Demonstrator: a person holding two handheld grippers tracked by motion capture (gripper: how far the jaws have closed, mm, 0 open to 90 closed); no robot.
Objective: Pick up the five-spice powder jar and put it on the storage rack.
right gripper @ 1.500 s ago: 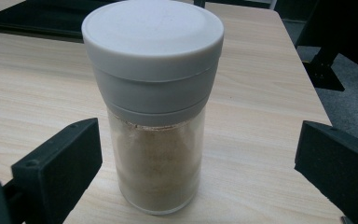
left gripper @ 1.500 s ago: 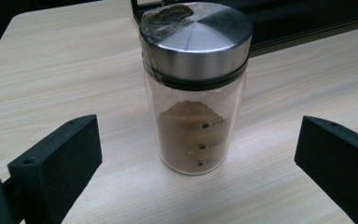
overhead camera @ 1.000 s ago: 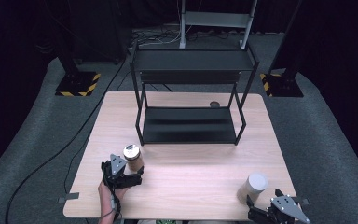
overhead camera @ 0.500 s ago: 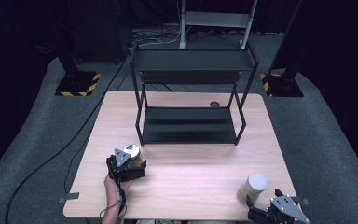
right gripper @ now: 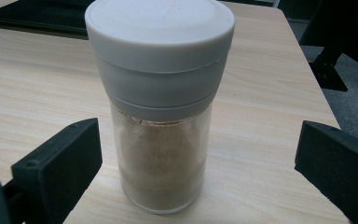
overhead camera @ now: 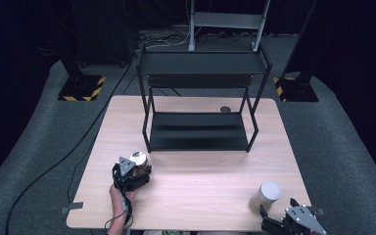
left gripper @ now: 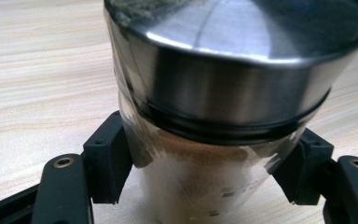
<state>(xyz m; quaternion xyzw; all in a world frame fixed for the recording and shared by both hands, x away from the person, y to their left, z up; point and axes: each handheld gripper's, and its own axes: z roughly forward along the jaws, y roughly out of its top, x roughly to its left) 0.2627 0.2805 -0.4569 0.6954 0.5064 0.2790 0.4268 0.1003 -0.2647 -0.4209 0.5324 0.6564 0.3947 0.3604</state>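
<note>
A: What's on the table (overhead camera: 191, 191) rn?

B: Light wood top w/ a black two-tier shelf (overhead camera: 201, 103) at the far side. Near the front-left edge stands a glass jar (overhead camera: 140, 163) w/ a shiny metal lid, brown powder inside. The left gripper (overhead camera: 136, 172) has just been closing its jaws, and in the left gripper view both black pads (left gripper: 107, 161) press the glass body just below the lid (left gripper: 242, 60), so it's clamped on the jar.

A: And the other side?

B: Front-right, a shaker (right gripper: 161, 105) w/ a grey plastic cap stands upright. The right gripper (right gripper: 193, 172) sits around it, jaws spread wide, neither pad touching; nothing held.

A: How to lift the jar well?

B: Imo keep the clamp firm, since glass is slick and the pads sit high on the body. Raise straight up, jar vertical, no tilt, so it can't slide out. If it's bound for the shelf, clear the frame bars before moving in. The right side should centre the shaker between its pads before squeezing.
</note>
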